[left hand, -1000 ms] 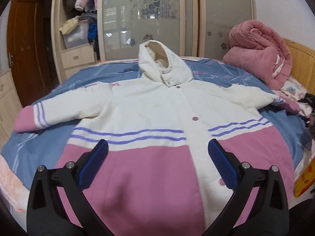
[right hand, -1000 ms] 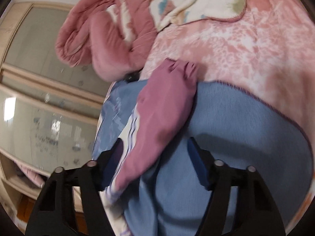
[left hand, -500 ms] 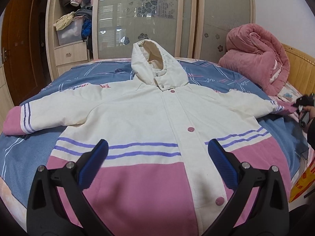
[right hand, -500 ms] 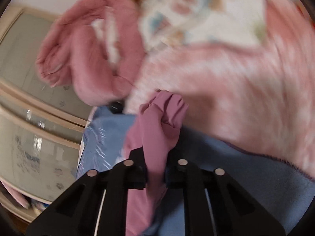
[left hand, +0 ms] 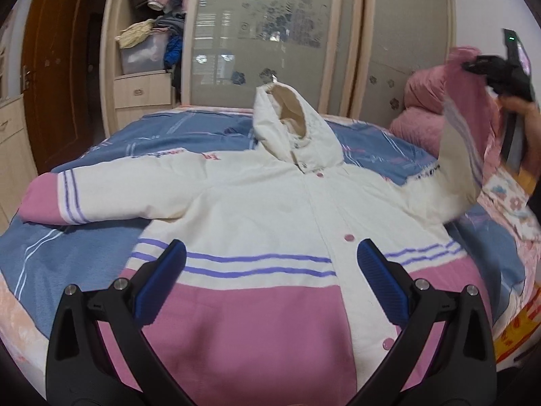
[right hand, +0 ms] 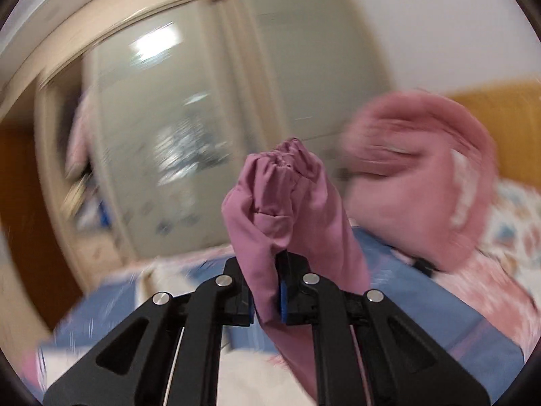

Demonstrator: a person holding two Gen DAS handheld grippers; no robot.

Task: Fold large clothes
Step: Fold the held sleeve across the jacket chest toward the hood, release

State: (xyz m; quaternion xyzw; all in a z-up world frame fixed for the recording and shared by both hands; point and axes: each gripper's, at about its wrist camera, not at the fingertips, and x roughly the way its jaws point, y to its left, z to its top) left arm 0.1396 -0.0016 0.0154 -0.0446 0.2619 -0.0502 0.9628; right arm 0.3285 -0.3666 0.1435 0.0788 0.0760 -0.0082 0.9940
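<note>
Jacket [left hand: 270, 209], white on top and pink below with purple stripes, lies front-up and buttoned on the bed [left hand: 44, 257], filling the middle of the left wrist view with its hood [left hand: 290, 128] toward twelve o'clock. At nine o'clock its one sleeve [left hand: 111, 193] lies flat on the blue cover, pink end outward. At six o'clock the left gripper [left hand: 270, 284] hangs above the pink hem, its blue pads wide apart and nothing between them. At ten to eleven o'clock stands a brown door [left hand: 57, 67], then a wardrobe [left hand: 263, 40] with frosted panels and an open shelf of piled clothes [left hand: 152, 34]. At two o'clock the other sleeve [left hand: 463, 142] is raised off the bed, its pink cuff [right hand: 284, 182] pinched by the right gripper [right hand: 267, 291] held in a hand [left hand: 527, 121]. In the right wrist view that gripper's pads are pressed together on the cuff, the fabric bunching upward beyond them. A rolled pink quilt [right hand: 416, 182] sits at three o'clock there, blurred, before a wooden headboard [right hand: 507, 108].
</note>
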